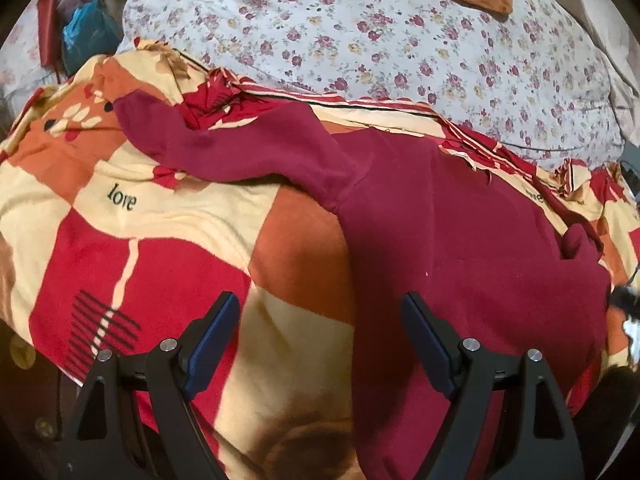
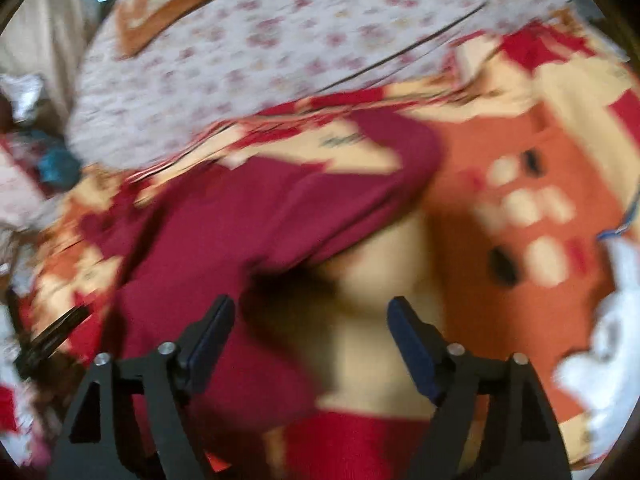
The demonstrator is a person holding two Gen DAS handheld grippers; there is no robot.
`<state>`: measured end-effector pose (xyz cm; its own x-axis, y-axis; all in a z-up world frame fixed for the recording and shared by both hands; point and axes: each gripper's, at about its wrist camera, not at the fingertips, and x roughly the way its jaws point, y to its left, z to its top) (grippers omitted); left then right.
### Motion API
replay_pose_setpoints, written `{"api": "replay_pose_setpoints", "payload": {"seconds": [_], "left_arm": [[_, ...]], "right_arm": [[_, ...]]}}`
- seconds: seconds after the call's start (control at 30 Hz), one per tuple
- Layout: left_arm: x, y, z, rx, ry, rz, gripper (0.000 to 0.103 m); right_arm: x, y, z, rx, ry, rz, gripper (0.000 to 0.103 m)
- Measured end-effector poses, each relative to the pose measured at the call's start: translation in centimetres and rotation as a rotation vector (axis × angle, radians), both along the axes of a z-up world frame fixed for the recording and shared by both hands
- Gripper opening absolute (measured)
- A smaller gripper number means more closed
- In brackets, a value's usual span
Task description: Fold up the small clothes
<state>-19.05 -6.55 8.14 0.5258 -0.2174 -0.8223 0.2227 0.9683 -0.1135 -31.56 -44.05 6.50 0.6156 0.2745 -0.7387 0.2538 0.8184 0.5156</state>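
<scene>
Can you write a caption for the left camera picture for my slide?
Open left tool hovers over a maroon sweater spread on a patterned blanket.

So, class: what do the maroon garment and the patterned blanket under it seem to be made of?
Maroon garment: probably a soft knit or fleece, matte, with no sheen and rounded folds. Patterned blanket: likely plush printed fleece, with a slightly fuzzy surface and soft-edged colour blocks.
</scene>
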Motion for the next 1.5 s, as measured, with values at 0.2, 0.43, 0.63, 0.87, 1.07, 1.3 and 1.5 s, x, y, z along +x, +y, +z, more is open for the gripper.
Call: {"api": "replay_pose_setpoints", "payload": {"seconds": [0.2, 0.43, 0.63, 0.87, 1.07, 1.3, 1.5], "left_arm": [[-1.2, 0.1, 0.9, 0.002, -0.009, -0.008, 0.065], [-1.9, 1.2, 1.7, -0.023, -0.021, 0.022, 0.065], [-3.2, 0.3, 1.6, 0.018, -0.027, -0.018, 0.065], [-4.1, 0.7, 1.0, 0.024, -0.017, -0.021, 0.065], [-4.2, 0.6, 1.3, 0.019, -0.027, -0.016, 0.065], [-3.7, 0.4, 1.9, 0.027, -0.057, -0.011, 0.065], [-3.0, 0.0, 1.8, 0.038, -0.064, -0.009, 0.065]], "right_arm": [[0.3, 6.1, -1.2, -0.091, 0.051, 0.204, 0.01], [-5.7, 13.3, 0.1, 0.042, 0.093, 0.539, 0.01], [-10.3, 16.6, -1.3, 0.063, 0.168, 0.661, 0.017], [-11.8, 14.4, 1.6, -0.018, 0.128, 0.623, 0.052], [-8.0, 15.4, 5.5, -0.114, -0.026, 0.547, 0.064], [-1.2, 15.9, 5.8, -0.096, -0.056, 0.383, 0.068], [1.9, 16.1, 5.1, -0.147, -0.062, 0.291, 0.069]]}}
